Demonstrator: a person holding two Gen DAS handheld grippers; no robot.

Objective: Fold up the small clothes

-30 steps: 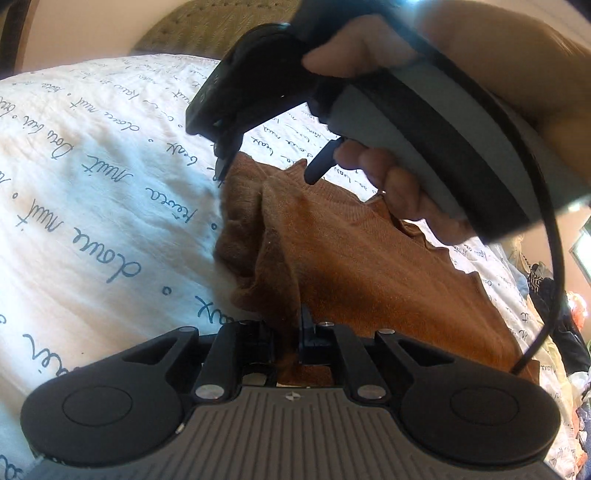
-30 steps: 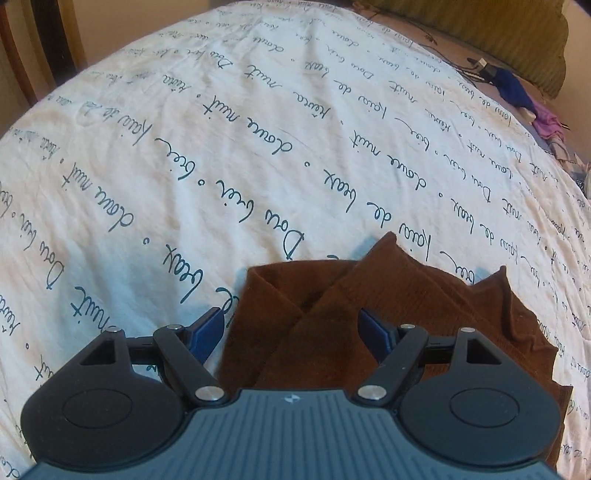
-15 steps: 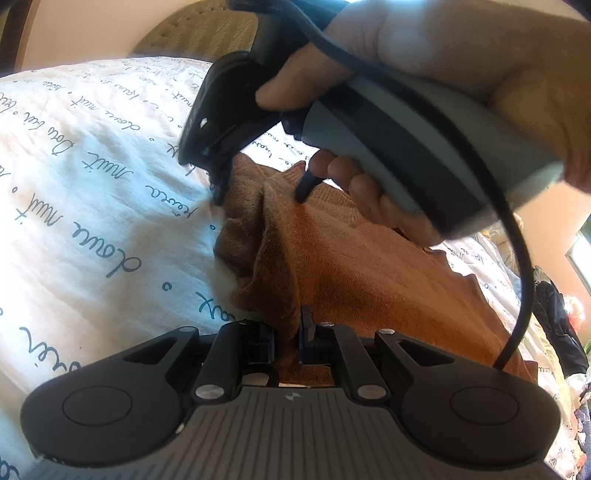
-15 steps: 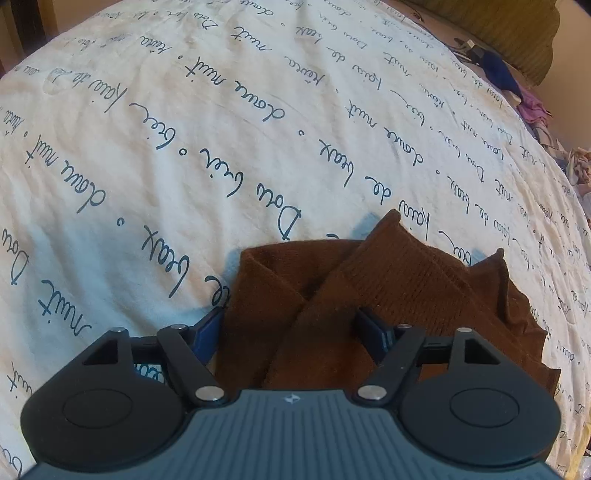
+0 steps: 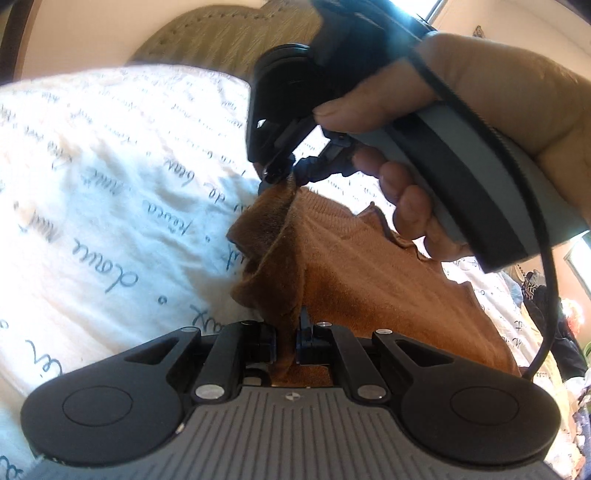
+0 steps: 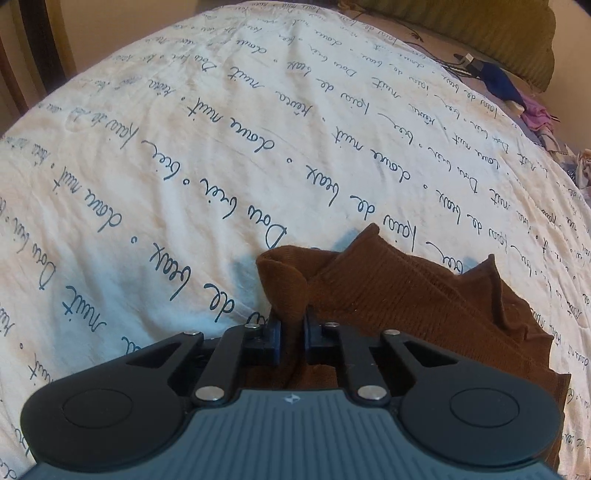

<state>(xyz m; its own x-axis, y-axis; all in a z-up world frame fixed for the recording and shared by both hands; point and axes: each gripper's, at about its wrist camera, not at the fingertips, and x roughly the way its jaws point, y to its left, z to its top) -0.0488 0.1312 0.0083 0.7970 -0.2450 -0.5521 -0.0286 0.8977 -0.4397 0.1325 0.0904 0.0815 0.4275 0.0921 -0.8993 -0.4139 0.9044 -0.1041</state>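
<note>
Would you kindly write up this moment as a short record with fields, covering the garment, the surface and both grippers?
garment: brown knitted garment, partly bunched, one edge lifted
surface: white bedcover with blue handwritten script
left gripper: shut on a fold of the garment's near edge
right gripper: shut on a raised fold of the garment; also seen from the left wrist view, pinching a peak of cloth
person's hand: wrapped around the right gripper's handle
background: olive cushion; blue and purple cloth at the bed's far edge
</note>
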